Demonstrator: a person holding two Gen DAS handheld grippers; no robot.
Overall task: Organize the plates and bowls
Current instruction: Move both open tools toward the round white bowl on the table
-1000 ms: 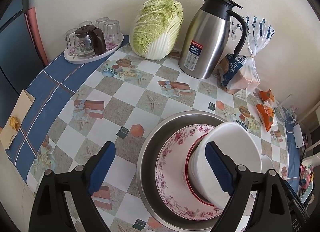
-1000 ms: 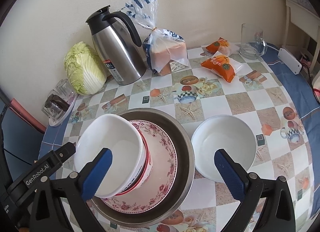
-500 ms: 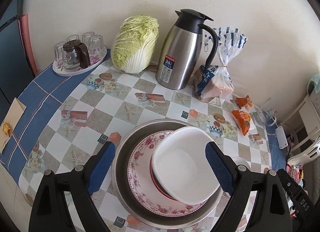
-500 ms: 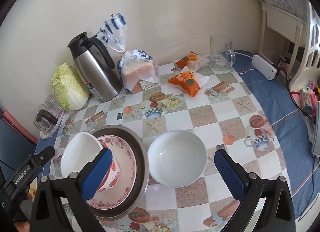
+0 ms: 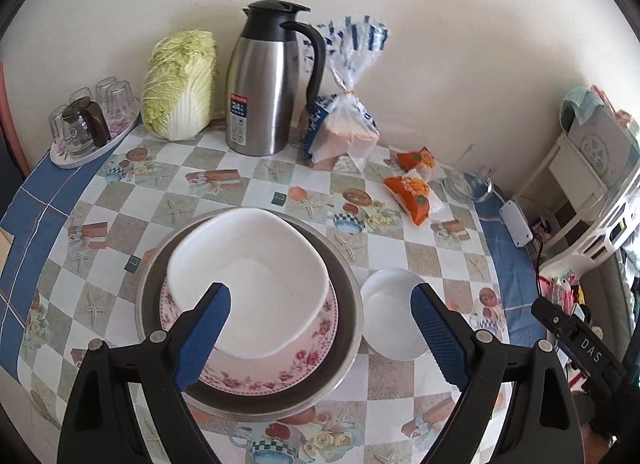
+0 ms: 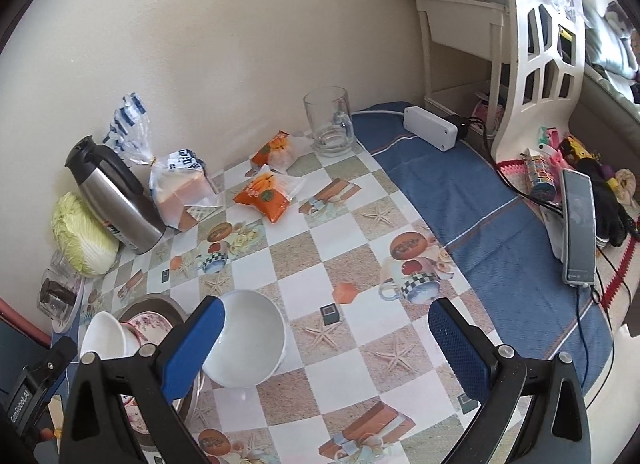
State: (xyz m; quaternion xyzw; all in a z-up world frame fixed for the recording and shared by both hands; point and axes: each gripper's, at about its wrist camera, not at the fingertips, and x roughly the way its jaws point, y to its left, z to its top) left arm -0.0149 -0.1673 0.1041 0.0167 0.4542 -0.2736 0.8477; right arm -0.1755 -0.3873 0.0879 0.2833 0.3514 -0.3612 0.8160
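Observation:
A steel basin [image 5: 344, 288] holds a pink floral plate [image 5: 304, 356], and a white bowl with a red band [image 5: 248, 284] sits in the plate. A second white bowl [image 5: 392, 316] stands on the table just right of the basin; it also shows in the right wrist view [image 6: 252, 340]. My left gripper [image 5: 320, 336] is open and empty, above the basin's near right side. My right gripper [image 6: 326, 348] is open and empty, with its left finger [image 6: 192, 348] over the second bowl's near rim. The stack shows at the left of the right wrist view [image 6: 108, 340].
At the back stand a steel thermos [image 5: 268, 83], a cabbage [image 5: 180, 83], a bread bag [image 5: 344, 127], a tray of glasses [image 5: 88, 123], orange snack packs [image 5: 412, 191] and a glass mug [image 6: 328, 123]. A white shelf [image 6: 536, 43], power strip [image 6: 430, 127] and phone [image 6: 578, 223] are at the right.
Both grippers have pulled back and up from the dishes. The right view has swung right, away from the stack. The left view now looks at the stack from farther right.

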